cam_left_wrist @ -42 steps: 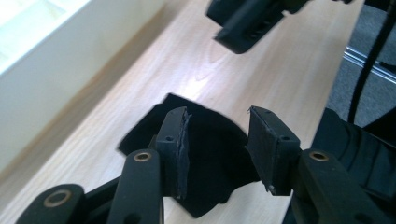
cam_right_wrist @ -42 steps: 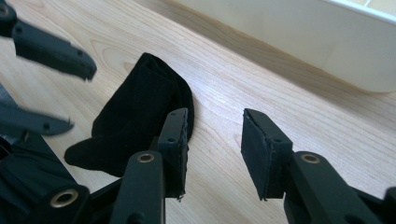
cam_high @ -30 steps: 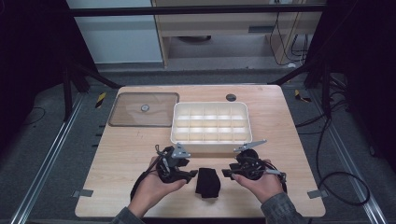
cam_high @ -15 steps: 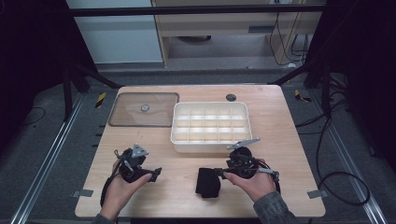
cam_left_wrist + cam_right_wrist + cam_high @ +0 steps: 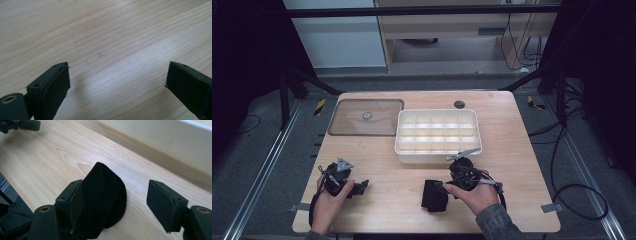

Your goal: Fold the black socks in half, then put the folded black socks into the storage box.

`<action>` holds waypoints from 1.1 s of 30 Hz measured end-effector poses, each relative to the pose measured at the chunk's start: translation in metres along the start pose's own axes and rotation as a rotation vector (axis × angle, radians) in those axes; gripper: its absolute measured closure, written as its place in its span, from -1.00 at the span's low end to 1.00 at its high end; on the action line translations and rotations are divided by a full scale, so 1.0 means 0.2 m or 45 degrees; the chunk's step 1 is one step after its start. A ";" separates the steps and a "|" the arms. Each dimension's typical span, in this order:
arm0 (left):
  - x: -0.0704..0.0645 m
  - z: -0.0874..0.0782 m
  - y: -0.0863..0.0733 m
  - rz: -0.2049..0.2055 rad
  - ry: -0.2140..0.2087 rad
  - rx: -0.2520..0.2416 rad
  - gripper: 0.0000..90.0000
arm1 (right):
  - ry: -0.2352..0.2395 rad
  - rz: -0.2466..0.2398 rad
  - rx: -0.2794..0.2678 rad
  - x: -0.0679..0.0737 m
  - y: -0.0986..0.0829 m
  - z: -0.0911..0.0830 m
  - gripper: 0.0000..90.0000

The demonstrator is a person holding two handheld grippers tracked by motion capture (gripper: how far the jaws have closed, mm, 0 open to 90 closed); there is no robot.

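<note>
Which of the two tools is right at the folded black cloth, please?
The right tool: its open jaws stand around the black cloth. The left tool is open over bare table, well away.

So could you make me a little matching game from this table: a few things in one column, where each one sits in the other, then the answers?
Things:
1. white divided box
2. clear lid
3. black folded cloth
4. left tongs

Places:
A. near edge, by the right tongs
B. far left part of the table
C. middle of the table
D. near left, over bare wood

Pairs: 1-C, 2-B, 3-A, 4-D
</note>
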State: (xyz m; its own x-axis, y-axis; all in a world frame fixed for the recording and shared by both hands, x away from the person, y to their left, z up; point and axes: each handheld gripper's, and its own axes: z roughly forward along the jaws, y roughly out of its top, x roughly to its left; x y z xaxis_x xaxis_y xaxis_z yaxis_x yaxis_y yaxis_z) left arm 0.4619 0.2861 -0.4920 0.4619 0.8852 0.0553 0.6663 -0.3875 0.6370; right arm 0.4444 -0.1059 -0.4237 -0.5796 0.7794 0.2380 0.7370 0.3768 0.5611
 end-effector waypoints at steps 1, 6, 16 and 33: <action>0.00 0.00 0.00 0.000 0.000 0.000 -0.89 | 0.000 0.003 0.010 0.00 0.00 0.01 -0.31; 0.05 0.02 -0.04 -0.062 -0.003 -0.003 -0.93 | 0.005 0.015 0.037 -0.01 -0.01 0.08 -0.28; 0.06 0.04 -0.07 -0.079 0.011 -0.104 -1.00 | 0.008 0.028 0.077 -0.01 -0.02 0.17 -0.20; 0.05 0.04 -0.07 -0.076 0.016 -0.107 -1.00 | 0.044 0.058 0.111 -0.03 -0.04 0.25 -0.09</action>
State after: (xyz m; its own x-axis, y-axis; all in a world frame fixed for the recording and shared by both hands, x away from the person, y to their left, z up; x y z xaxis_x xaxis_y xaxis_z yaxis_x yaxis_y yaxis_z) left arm 0.4621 0.2985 -0.5075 0.4149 0.9095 0.0245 0.6407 -0.3112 0.7019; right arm 0.4588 -0.0882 -0.4687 -0.5554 0.7795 0.2896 0.7895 0.3847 0.4783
